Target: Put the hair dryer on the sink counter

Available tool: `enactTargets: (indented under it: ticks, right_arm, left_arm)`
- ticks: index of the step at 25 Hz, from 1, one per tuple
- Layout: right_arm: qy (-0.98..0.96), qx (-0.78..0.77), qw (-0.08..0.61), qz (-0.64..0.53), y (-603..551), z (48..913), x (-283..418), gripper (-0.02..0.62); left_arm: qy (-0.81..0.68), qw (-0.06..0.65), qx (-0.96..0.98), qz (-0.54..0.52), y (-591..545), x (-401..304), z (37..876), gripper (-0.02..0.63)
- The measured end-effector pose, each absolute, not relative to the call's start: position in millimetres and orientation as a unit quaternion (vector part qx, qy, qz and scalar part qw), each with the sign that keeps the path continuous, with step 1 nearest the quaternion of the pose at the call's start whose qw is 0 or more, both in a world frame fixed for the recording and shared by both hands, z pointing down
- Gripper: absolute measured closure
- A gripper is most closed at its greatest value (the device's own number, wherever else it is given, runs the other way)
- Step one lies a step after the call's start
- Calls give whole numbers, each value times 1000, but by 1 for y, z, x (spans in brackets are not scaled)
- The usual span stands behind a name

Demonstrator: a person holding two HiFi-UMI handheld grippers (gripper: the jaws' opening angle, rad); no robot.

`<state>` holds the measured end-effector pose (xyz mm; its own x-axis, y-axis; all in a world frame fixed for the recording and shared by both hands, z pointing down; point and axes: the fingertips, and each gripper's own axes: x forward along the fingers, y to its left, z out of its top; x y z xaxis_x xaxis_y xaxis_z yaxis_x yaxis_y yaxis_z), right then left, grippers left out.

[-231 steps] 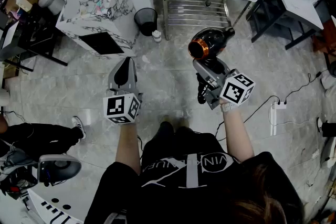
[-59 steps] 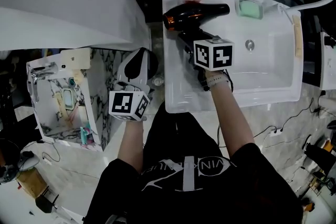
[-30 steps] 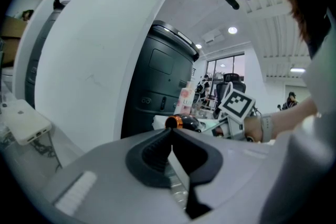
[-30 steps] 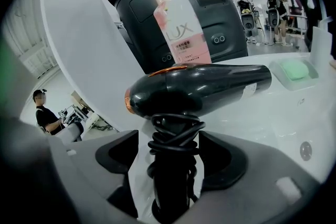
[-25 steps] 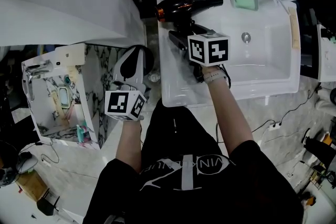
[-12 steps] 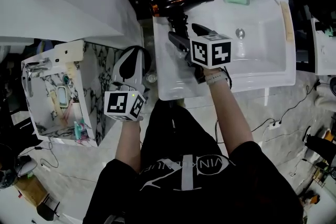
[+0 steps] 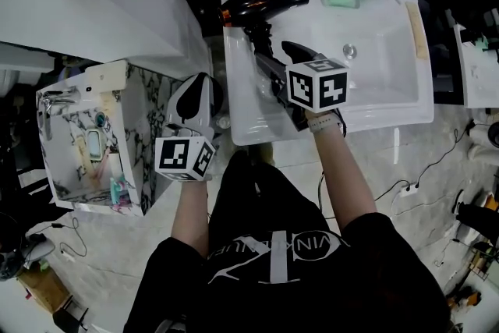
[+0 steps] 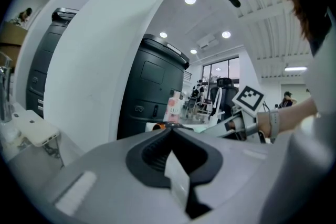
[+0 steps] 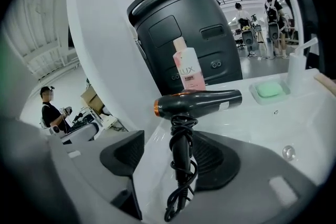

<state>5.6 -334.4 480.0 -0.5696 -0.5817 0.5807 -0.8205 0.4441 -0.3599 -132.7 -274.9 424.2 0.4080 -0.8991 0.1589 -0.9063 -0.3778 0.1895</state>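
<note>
Nearest the person, the left gripper (image 8: 172,136) hangs off the left edge of the worktop (image 7: 238,109), its jaws pressed together on nothing. The right gripper (image 9: 169,162) is over the worktop and tipped downward. Its jaws stand well apart, though they have just been closing a little. The handle (image 9: 180,152) of the hair dryer (image 9: 202,100) lines up in the gap between them, with clear space on both sides and neither pad touching it.

The hair dryer lies on its side on the flat strip left of the basin (image 7: 366,66). Its handle points back toward the person and its barrel lies crosswise near the rear edge, just in front of a pink bottle (image 9: 189,72). A green soap (image 9: 269,90) sits in its dish further right. From how it lies, the placing looks done.

It is probably a stiff plastic shell with most of its weight up in the barrel, so it would tip nose-down if held low on the handle. The glossy barrel looks slippery and too wide for a sure pinch. The best hold is likely high on the handle, just under the barrel. The cord (image 9: 174,202) wound round the handle adds friction, but it is springy, may shift under the pads, and its loose loops could snag.
</note>
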Motion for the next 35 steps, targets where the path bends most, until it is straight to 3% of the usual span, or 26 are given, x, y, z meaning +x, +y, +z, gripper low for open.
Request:
enactTargets:
  ticks: [19,35]
  right_arm:
    - [-844,450,109,270,-313,424,38,592]
    - [-875,451,49,170,-294,356,49,594]
  left_arm:
    - [-560,83,824,13,-268,-132,377,606]
    - [-576,57,815,11,-265,-149,337,606]
